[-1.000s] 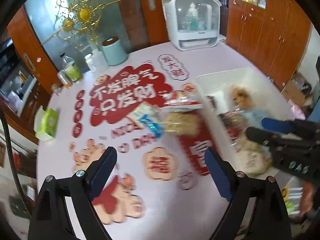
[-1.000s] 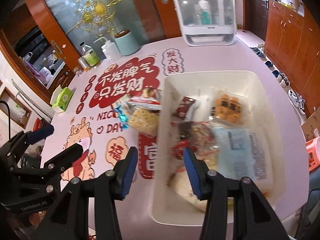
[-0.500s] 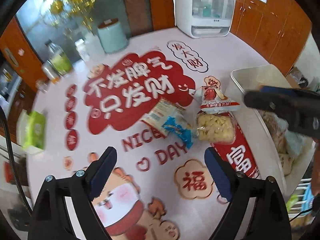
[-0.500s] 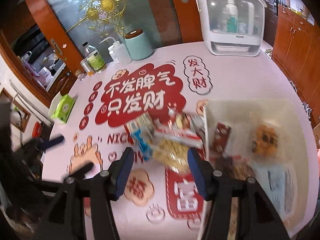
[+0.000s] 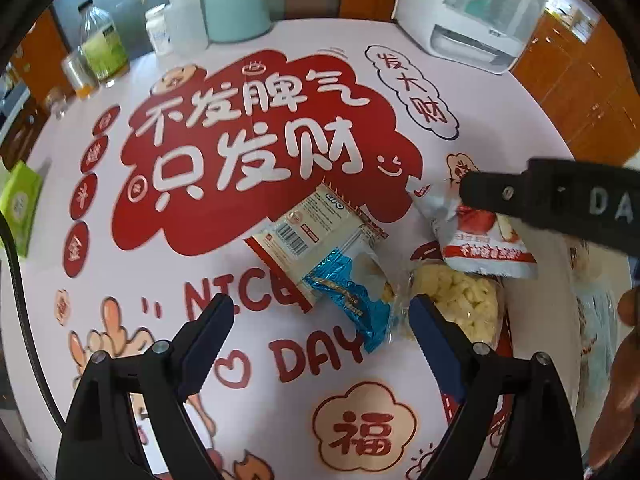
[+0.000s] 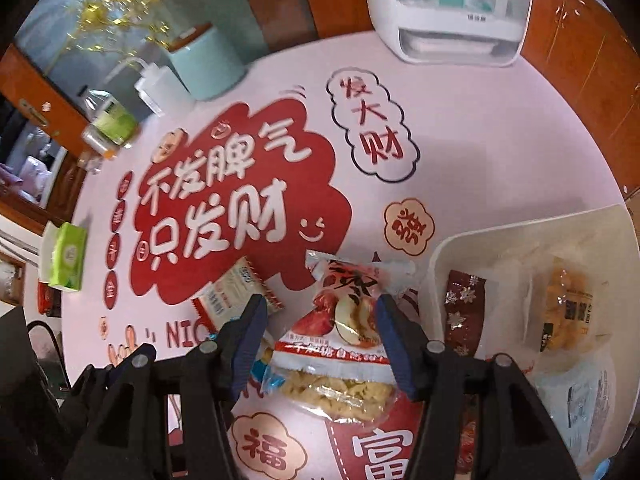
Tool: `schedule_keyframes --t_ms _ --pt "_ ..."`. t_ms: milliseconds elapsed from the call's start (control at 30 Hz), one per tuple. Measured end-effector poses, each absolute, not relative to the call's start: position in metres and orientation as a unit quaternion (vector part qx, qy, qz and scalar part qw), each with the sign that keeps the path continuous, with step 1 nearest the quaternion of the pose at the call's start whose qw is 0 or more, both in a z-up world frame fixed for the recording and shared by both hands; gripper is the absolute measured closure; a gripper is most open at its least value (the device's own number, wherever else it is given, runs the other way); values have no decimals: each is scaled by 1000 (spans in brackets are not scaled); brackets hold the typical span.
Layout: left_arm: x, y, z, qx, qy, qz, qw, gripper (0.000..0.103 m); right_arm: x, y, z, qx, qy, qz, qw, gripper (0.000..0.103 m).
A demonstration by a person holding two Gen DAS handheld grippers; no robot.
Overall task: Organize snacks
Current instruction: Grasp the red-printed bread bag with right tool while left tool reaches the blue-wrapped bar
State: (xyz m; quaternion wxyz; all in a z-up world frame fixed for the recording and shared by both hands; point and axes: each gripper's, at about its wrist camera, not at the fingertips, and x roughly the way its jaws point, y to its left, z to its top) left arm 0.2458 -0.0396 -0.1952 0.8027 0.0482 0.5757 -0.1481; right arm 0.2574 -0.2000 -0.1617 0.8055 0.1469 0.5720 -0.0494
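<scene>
A pink tablecloth [image 5: 500,128] printed with a red cloud of white characters fills both views. Only the right wrist view takes in the white bin [image 6: 448,256] at 3 o'clock, with a brown snowflake packet [image 6: 462,308] and an orange snack bag [image 6: 568,308] inside. Both views catch the white countertop appliance [image 5: 472,4] at 1 o'clock and the mint canister [image 5: 236,0] at 11 o'clock. Four snacks lie loose on the cloth beside the bin: the apple-chip packet [image 6: 348,312], a clear bag of yellow puffs [image 5: 460,304] beneath its near end, and, seen best from the left wrist, a white barcode packet [image 5: 312,232] overlapped by a blue wrapper [image 5: 352,296]. The right gripper [image 6: 320,332] has just been opening and straddles the apple-chip packet, which reaches both pads; whether they press it cannot be told. The left gripper [image 5: 320,320] hangs spread wide above the blue wrapper, touching nothing.
</scene>
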Motion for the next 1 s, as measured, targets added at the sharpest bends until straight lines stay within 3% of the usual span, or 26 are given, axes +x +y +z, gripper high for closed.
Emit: schedule_keyframes --t_ms 367,500,567,600,633,800,1000 --pt "264 -42 -224 -9 612 -133 780 20 281 -190 -199 102 619 -84 774 46" --pt "267 -47 -234 -34 628 -135 766 30 287 -180 -204 55 626 -95 772 48" --pt "270 -48 -238 -50 632 -132 762 42 287 -176 -205 34 624 -100 774 53" --pt "270 -48 -239 -55 635 -131 759 61 287 -175 -205 29 624 -95 775 56" --pt "271 -49 -242 -63 640 -136 754 70 285 -175 -205 28 623 -94 776 57" --pt "264 -48 -231 -43 618 -126 775 83 278 -180 -199 59 613 -67 785 63" --pt "245 -29 -182 -29 570 -124 812 85 262 -181 -170 92 579 -31 810 63"
